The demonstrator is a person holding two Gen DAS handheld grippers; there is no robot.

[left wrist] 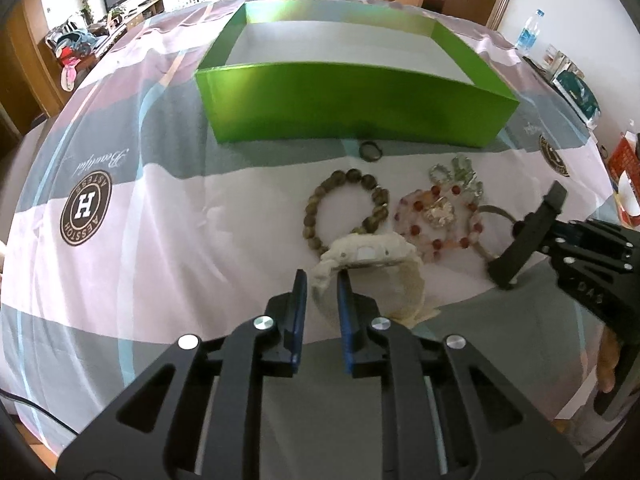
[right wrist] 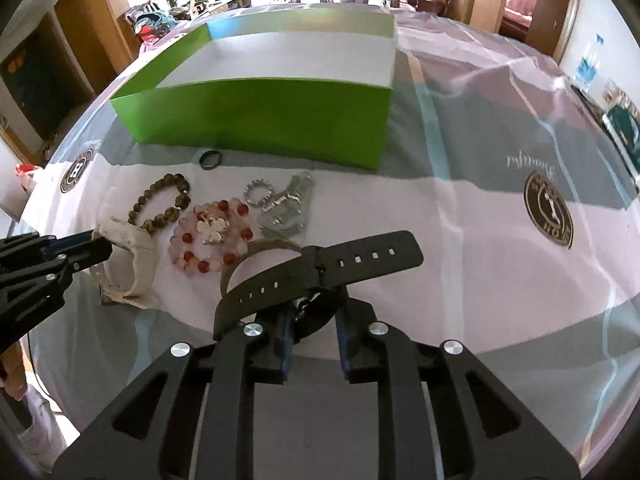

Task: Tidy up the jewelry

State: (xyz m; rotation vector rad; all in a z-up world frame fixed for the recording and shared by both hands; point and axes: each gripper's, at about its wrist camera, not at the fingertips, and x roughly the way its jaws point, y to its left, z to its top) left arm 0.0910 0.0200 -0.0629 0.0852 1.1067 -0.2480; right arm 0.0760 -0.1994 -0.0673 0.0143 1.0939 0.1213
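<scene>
An open green box (left wrist: pixel 352 104) stands at the far side of the cloth; it also shows in the right wrist view (right wrist: pixel 264 116). In front of it lie a dark ring (left wrist: pixel 371 150), a brown bead bracelet (left wrist: pixel 344 204), a pink and red bead bracelet (left wrist: pixel 438 220) and silver pieces (left wrist: pixel 460 174). My left gripper (left wrist: pixel 322 280) is shut on the strap of a cream white watch (left wrist: pixel 372 258). My right gripper (right wrist: pixel 314 312) is shut on a black watch (right wrist: pixel 320 268) and holds it above the cloth; the watch also shows in the left wrist view (left wrist: pixel 528 236).
The table is covered by a pink, grey and white cloth with round logos (left wrist: pixel 85 208). A water bottle (left wrist: pixel 529 32) and small boxes stand at the far right edge. Chairs and furniture stand behind the table.
</scene>
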